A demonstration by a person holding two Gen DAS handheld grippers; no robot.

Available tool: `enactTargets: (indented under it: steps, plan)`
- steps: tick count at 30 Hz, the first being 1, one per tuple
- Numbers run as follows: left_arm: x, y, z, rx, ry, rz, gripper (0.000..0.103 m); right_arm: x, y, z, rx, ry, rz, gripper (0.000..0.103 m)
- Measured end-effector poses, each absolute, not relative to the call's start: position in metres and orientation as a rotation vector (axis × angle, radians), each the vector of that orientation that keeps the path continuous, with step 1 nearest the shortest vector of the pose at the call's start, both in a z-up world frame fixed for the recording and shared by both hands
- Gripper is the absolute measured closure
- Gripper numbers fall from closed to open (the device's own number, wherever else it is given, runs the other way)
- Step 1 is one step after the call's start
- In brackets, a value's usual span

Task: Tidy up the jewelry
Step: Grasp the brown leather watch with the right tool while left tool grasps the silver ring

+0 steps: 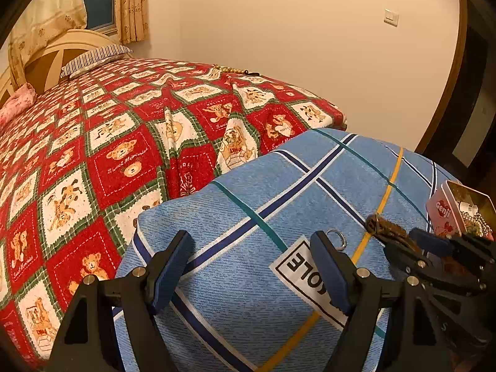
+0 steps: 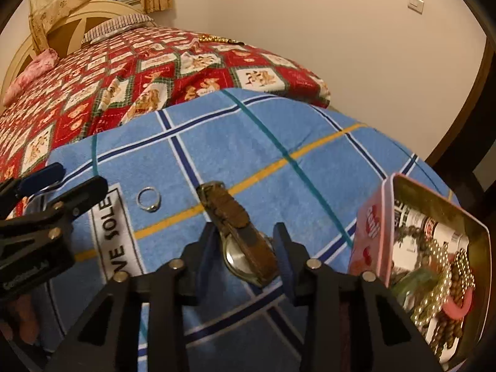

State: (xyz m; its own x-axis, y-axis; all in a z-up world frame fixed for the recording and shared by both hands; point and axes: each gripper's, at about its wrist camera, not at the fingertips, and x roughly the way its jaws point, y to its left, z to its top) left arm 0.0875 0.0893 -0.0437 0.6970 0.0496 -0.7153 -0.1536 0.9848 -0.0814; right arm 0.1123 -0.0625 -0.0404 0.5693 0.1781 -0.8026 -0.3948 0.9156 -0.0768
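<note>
A brown-strapped wristwatch (image 2: 238, 232) lies on the blue plaid towel (image 2: 248, 142). My right gripper (image 2: 245, 248) is open with its fingers on either side of the watch, not closed on it. A silver ring (image 2: 148, 199) lies on the towel left of the watch, by a white label. It also shows in the left wrist view (image 1: 338, 239), just beyond my open, empty left gripper (image 1: 254, 266). A pink tin (image 2: 434, 257) at the right holds bead necklaces and bracelets. The right gripper (image 1: 434, 248) and the watch strap (image 1: 387, 229) show in the left view.
The towel lies on a bed with a red teddy-bear quilt (image 1: 108, 142). A beaded necklace (image 1: 231, 69) lies at the quilt's far edge. A striped pillow (image 1: 93, 59) and headboard stand at the back left. A wall and a door frame are at the right.
</note>
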Motion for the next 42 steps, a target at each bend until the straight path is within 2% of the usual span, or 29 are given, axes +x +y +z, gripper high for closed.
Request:
enactTargets:
  steps: [5,6,11,14,24,26,28,36,42]
  plan:
    - [0.088,0.091,-0.044,-0.15,0.791,0.108,0.024,0.095,-0.069,-0.041,-0.167,0.885,0.355,0.067]
    - [0.088,0.09,-0.043,-0.149,0.791,0.108,0.024,0.093,-0.072,-0.041,-0.116,0.878,0.367,0.072]
    - [0.088,0.087,-0.044,-0.136,0.794,0.093,0.024,0.077,-0.09,-0.041,0.083,0.818,0.342,0.074]
    - [0.089,0.078,-0.044,-0.098,0.796,0.067,0.024,0.072,-0.098,-0.037,0.148,0.777,0.348,0.085]
    - [0.104,0.04,-0.051,0.048,0.849,-0.088,0.024,0.068,-0.108,-0.038,0.237,0.774,0.388,0.084]
    - [0.108,0.038,-0.05,0.053,0.844,-0.112,0.038,0.067,-0.11,-0.037,0.249,0.767,0.395,0.084]
    - [0.113,0.036,-0.053,0.061,0.871,-0.146,0.081,0.065,-0.112,-0.036,0.26,0.755,0.395,0.084]
    - [0.11,0.045,-0.049,-0.016,0.829,-0.201,0.082,0.061,-0.119,-0.029,0.277,0.71,0.388,0.084]
    - [0.072,0.06,-0.018,-0.09,0.586,-0.235,0.082,0.057,-0.117,-0.029,0.259,0.722,0.408,0.081]
